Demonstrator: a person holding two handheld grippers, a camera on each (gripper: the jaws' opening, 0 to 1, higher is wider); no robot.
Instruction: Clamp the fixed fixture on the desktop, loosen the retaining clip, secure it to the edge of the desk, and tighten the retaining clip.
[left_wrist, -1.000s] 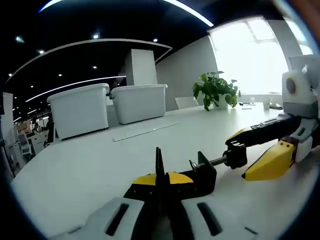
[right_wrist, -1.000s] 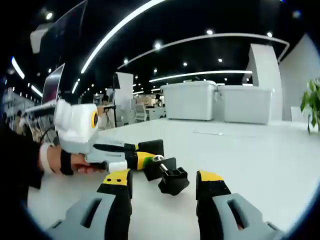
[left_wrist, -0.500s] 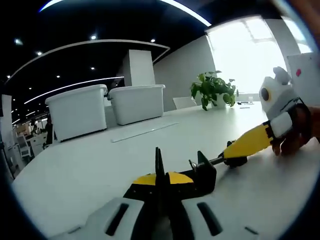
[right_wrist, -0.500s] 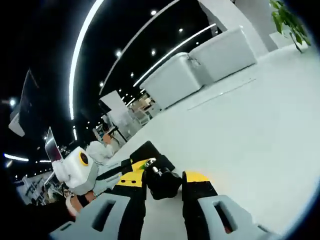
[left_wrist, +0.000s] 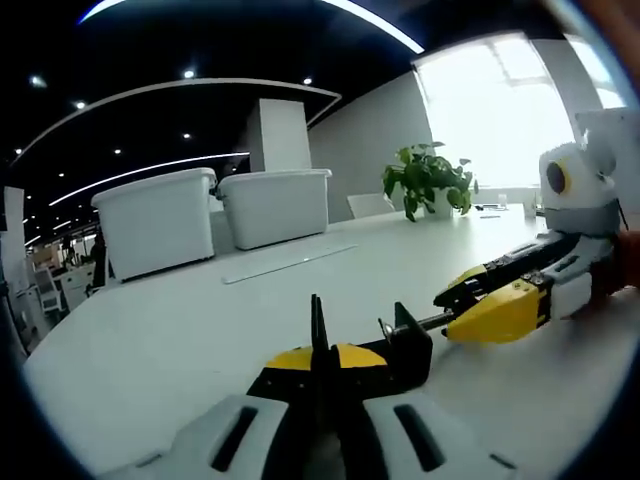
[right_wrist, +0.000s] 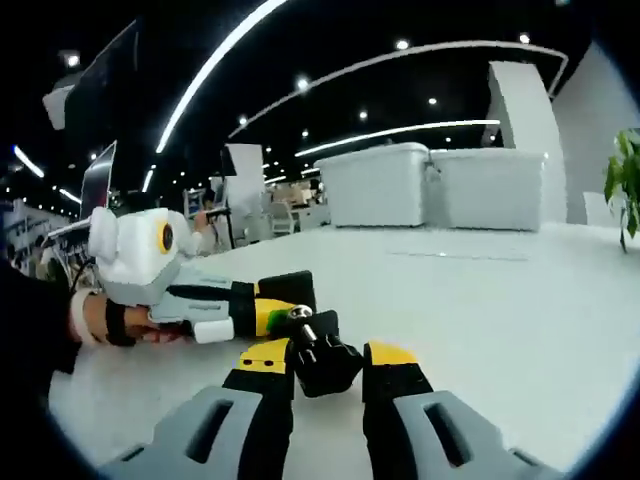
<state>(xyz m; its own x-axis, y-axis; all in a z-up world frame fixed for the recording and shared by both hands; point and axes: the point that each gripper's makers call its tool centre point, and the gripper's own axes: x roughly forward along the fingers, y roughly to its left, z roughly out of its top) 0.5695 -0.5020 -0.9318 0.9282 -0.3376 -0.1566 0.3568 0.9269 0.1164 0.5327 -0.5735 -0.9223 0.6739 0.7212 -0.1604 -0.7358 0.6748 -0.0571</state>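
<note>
The black clamp fixture (left_wrist: 405, 350) rests on the white desk (left_wrist: 180, 330). My left gripper (left_wrist: 318, 350) is shut on its thin upright plate. A threaded screw (left_wrist: 425, 322) runs from the fixture to the right, where the yellow jaws of my right gripper (left_wrist: 470, 310) are shut on the knob at its end. In the right gripper view the black knob (right_wrist: 325, 362) sits pinched between my right gripper (right_wrist: 325, 355) jaws. The left gripper (right_wrist: 275, 310) holds the fixture from the left.
Two white lidded bins (left_wrist: 160, 220) (left_wrist: 275, 205) stand at the back of the desk, with a potted plant (left_wrist: 430, 180) to their right. A flat pale strip (left_wrist: 290, 262) lies before the bins. A person's hand (right_wrist: 110, 325) holds the left gripper.
The right gripper's jaws went from wide apart around the knob to shut on it. The right gripper rolled to one side, then rolled back level. The left gripper stayed still.
</note>
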